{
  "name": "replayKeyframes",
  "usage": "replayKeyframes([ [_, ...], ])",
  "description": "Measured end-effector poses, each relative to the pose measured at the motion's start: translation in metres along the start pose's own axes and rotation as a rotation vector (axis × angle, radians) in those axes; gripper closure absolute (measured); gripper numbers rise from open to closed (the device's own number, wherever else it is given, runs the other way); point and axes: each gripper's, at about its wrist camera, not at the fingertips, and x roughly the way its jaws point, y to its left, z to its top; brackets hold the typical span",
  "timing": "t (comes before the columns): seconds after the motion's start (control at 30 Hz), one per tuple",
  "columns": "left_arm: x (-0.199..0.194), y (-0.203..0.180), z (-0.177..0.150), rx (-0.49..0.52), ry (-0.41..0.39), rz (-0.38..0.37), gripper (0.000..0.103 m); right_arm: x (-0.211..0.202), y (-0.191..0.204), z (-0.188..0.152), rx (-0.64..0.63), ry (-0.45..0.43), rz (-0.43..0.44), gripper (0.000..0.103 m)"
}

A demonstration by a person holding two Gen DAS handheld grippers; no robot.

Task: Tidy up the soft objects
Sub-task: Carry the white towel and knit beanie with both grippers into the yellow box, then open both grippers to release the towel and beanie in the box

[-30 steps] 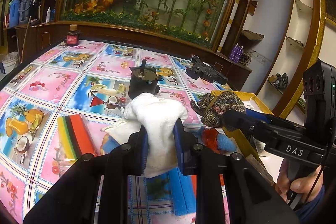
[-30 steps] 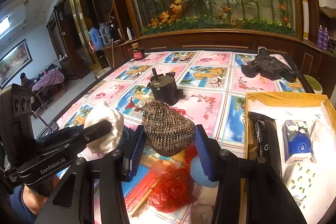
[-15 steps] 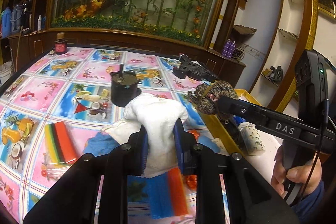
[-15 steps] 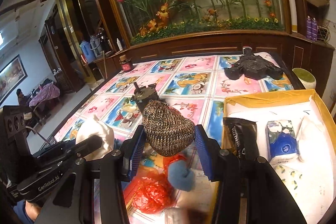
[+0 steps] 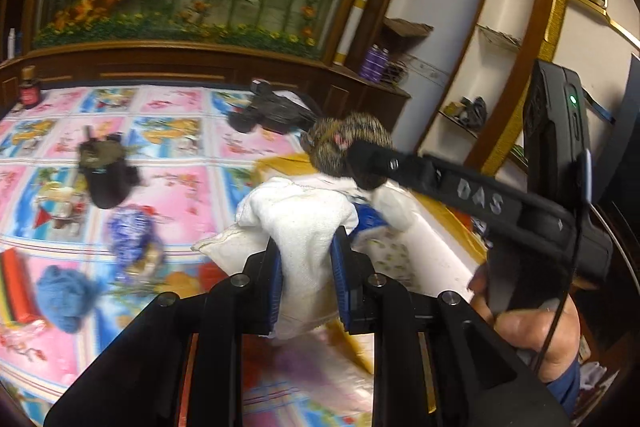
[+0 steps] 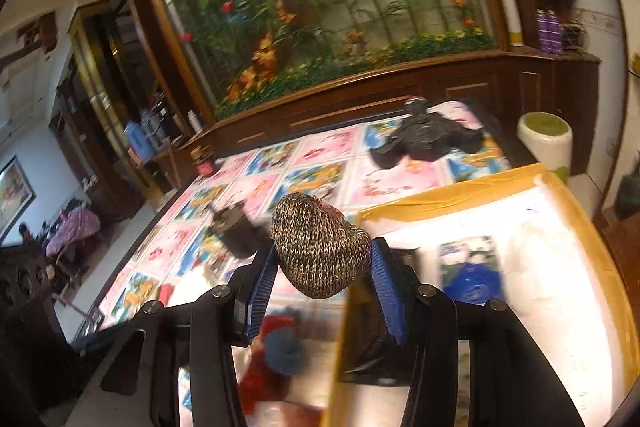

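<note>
My left gripper [image 5: 306, 267] is shut on a white cloth [image 5: 304, 223] and holds it in the air over the near left edge of the yellow-rimmed box [image 5: 448, 215]. My right gripper [image 6: 322, 277] is shut on a brown knitted hat [image 6: 318, 245], held above the box's left rim [image 6: 416, 201]; the hat also shows in the left wrist view [image 5: 346, 147]. On the table lie a blue knitted piece [image 5: 64, 297], a blue patterned bundle [image 5: 134, 235] and a red plastic bag [image 6: 268, 363].
The box [image 6: 520, 267] holds a blue-labelled packet [image 6: 472, 275] and a black packet [image 6: 372, 339]. A dark motor part [image 5: 104, 167], a black device [image 5: 272, 111], a small red bottle [image 5: 29, 93] and a striped cloth [image 5: 14, 287] are on the table.
Both grippers have swung right toward the box, each still holding its cloth. The box fills more of the right wrist view.
</note>
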Motion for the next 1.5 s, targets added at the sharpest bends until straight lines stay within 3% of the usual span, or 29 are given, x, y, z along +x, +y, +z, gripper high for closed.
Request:
replayKeyframes([
  [0.2, 0.031, -0.055, -0.01, 0.08, 0.082, -0.082, 0.084, -0.022, -0.058, 0.01, 0.147, -0.051, -0.162, 0.056],
  [0.37, 0.046, -0.089, -0.027, 0.144, 0.161, -0.128, 0.084, -0.016, -0.087, 0.01, 0.239, -0.009, -0.267, 0.056],
  [0.5, 0.053, -0.095, -0.037, 0.166, 0.215, -0.134, 0.084, -0.004, -0.091, 0.012, 0.267, 0.045, -0.319, 0.056],
  [1.03, 0.066, -0.092, -0.051, 0.191, 0.285, -0.118, 0.084, 0.034, -0.102, 0.035, 0.261, 0.159, -0.367, 0.056],
  [1.37, 0.066, -0.094, -0.053, 0.23, 0.267, -0.08, 0.078, 0.032, -0.097, 0.033, 0.234, 0.135, -0.371, 0.049],
  [1.5, 0.065, -0.094, -0.053, 0.249, 0.255, -0.057, 0.069, 0.024, -0.095, 0.028, 0.231, 0.102, -0.375, 0.049],
])
